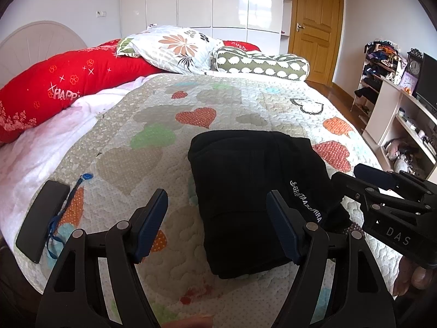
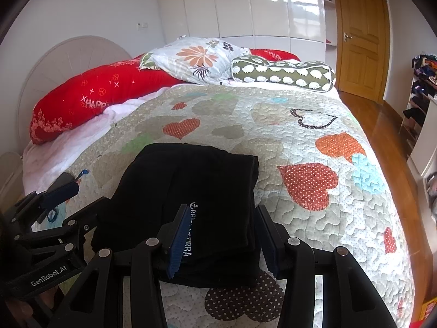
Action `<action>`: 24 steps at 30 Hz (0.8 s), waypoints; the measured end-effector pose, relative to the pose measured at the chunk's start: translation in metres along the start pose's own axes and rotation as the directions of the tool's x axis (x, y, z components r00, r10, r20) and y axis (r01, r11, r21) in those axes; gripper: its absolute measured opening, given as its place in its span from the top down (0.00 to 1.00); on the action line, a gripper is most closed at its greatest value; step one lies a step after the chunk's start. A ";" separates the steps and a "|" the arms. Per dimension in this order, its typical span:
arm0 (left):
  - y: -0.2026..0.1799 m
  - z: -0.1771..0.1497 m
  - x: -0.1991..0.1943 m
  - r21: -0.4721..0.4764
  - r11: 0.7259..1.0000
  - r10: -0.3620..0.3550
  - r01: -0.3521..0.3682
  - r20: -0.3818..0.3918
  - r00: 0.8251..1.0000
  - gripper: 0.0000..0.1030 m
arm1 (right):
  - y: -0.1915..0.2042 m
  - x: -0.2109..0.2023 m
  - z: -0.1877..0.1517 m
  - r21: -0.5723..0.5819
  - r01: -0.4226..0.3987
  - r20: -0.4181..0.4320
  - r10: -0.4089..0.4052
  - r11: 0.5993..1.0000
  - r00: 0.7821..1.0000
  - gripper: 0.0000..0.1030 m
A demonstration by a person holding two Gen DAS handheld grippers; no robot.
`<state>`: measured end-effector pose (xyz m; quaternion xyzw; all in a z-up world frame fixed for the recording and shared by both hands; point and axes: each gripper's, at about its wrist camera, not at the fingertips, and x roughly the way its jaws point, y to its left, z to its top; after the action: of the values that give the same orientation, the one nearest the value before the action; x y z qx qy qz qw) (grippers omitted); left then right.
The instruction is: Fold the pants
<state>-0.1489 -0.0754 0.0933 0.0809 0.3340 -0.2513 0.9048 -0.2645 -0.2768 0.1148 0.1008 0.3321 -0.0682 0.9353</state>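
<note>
Here, in the left wrist view, one pair of folded black pants (image 1: 254, 191) with white lettering lies as a compact bundle on the heart-patterned quilted bed (image 1: 169, 104). The left hand-held gripper (image 1: 217, 224) hovers over the quilt with its jaws wide apart, holding nothing. One black phone (image 1: 41, 218) with a blue strap lies at the left, and four pillows are at the head of the bed.

In the right wrist view, the same pants (image 2: 191, 191) lie just ahead. The right hand-held gripper (image 2: 221, 240) has its jaws half apart on either side of the bundle's near right edge; I cannot tell whether the pads press it.
</note>
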 end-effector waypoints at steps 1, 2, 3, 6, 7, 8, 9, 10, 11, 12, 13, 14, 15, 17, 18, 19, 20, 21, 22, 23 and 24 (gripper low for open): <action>0.000 0.000 0.000 -0.002 1.000 -0.001 0.001 -0.002 1.000 0.27 | 0.000 0.000 0.000 0.000 0.001 0.001 -0.001 1.000 1.000 0.55; 0.000 0.000 0.000 -0.003 1.000 -0.003 0.003 -0.005 1.000 0.27 | 0.000 -0.001 0.000 -0.001 0.002 0.002 -0.002 1.000 1.000 0.55; 0.000 -0.001 0.000 -0.002 1.000 -0.003 0.003 -0.007 1.000 0.27 | 0.000 -0.001 0.000 -0.001 0.002 0.003 -0.002 1.000 1.000 0.55; -0.001 -0.001 -0.002 0.001 1.000 -0.003 0.003 -0.003 1.000 0.27 | 0.000 -0.002 -0.001 -0.001 0.003 0.004 -0.003 1.000 1.000 0.55; 0.000 -0.001 -0.001 0.001 1.000 -0.002 0.002 -0.002 1.000 0.27 | 0.000 -0.002 -0.001 0.000 0.004 0.005 -0.004 1.000 1.000 0.55; -0.001 -0.001 -0.001 0.002 1.000 -0.002 0.002 0.000 1.000 0.27 | 0.000 -0.003 -0.001 0.000 0.004 0.006 -0.004 1.000 1.000 0.55; -0.001 -0.001 -0.002 0.002 1.000 -0.004 0.004 0.002 1.000 0.27 | 0.000 -0.004 -0.001 0.001 0.005 0.007 -0.005 1.000 1.000 0.55; -0.001 -0.001 -0.003 0.003 1.000 -0.004 0.004 0.004 1.000 0.27 | -0.001 -0.005 -0.002 0.001 0.005 0.008 -0.005 1.000 1.000 0.55; -0.001 -0.001 -0.003 0.003 1.000 -0.004 0.004 0.006 1.000 0.27 | 0.000 -0.006 -0.002 0.000 0.006 0.010 -0.006 1.000 1.000 0.55; -0.001 -0.001 -0.003 0.003 1.000 -0.004 0.004 0.007 1.000 0.27 | -0.001 -0.007 -0.002 -0.001 0.007 0.012 -0.007 1.000 1.000 0.55; -0.002 -0.001 -0.004 0.004 1.000 -0.005 0.005 0.008 1.000 0.27 | 0.000 -0.008 -0.002 -0.001 0.008 0.013 -0.008 1.000 1.000 0.55; -0.001 -0.001 -0.005 0.004 1.000 -0.006 0.006 0.009 1.000 0.27 | 0.000 -0.009 -0.002 -0.002 0.008 0.015 -0.008 1.000 1.000 0.55; -0.002 -0.001 -0.006 0.005 1.000 -0.006 0.006 0.012 1.000 0.27 | 0.000 -0.009 -0.002 -0.003 0.008 0.016 -0.008 1.000 1.000 0.55; -0.003 -0.001 -0.009 0.008 1.000 -0.004 0.004 0.016 1.000 0.27 | 0.001 -0.012 -0.003 -0.005 0.009 0.019 -0.009 1.000 1.000 0.55; -0.003 -0.001 -0.010 0.008 1.000 -0.003 0.003 0.019 1.000 0.27 | 0.001 -0.012 -0.002 -0.006 0.010 0.020 -0.010 1.000 1.000 0.55; -0.003 -0.001 -0.012 0.008 1.000 -0.003 0.003 0.020 1.000 0.27 | 0.001 -0.013 -0.003 -0.008 0.011 0.022 -0.011 1.000 1.000 0.55; -0.003 -0.001 -0.013 0.009 1.000 -0.003 0.003 0.021 1.000 0.27 | 0.002 -0.015 -0.003 -0.010 0.012 0.023 -0.011 1.000 1.000 0.55; -0.004 -0.001 -0.014 0.009 1.000 -0.002 0.002 0.023 1.000 0.27 | 0.002 -0.016 -0.003 -0.011 0.012 0.024 -0.012 1.000 1.000 0.55; -0.004 -0.001 -0.015 0.010 1.000 -0.002 0.002 0.024 1.000 0.27 | 0.002 -0.016 -0.003 -0.012 0.012 0.025 -0.012 1.000 1.000 0.55; -0.004 -0.001 -0.016 0.012 1.000 -0.002 0.002 0.026 1.000 0.27 | 0.003 -0.017 -0.003 -0.012 0.013 0.026 -0.013 1.000 1.000 0.55; -0.004 -0.001 -0.017 0.013 1.000 -0.002 0.002 0.028 1.000 0.27 | 0.003 -0.018 -0.003 -0.012 0.014 0.027 -0.014 1.000 1.000 0.55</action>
<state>-0.1630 -0.0715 0.1036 0.0826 0.3197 -0.2555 0.9087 -0.2796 -0.2718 0.1241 0.0918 0.3208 -0.0739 0.9398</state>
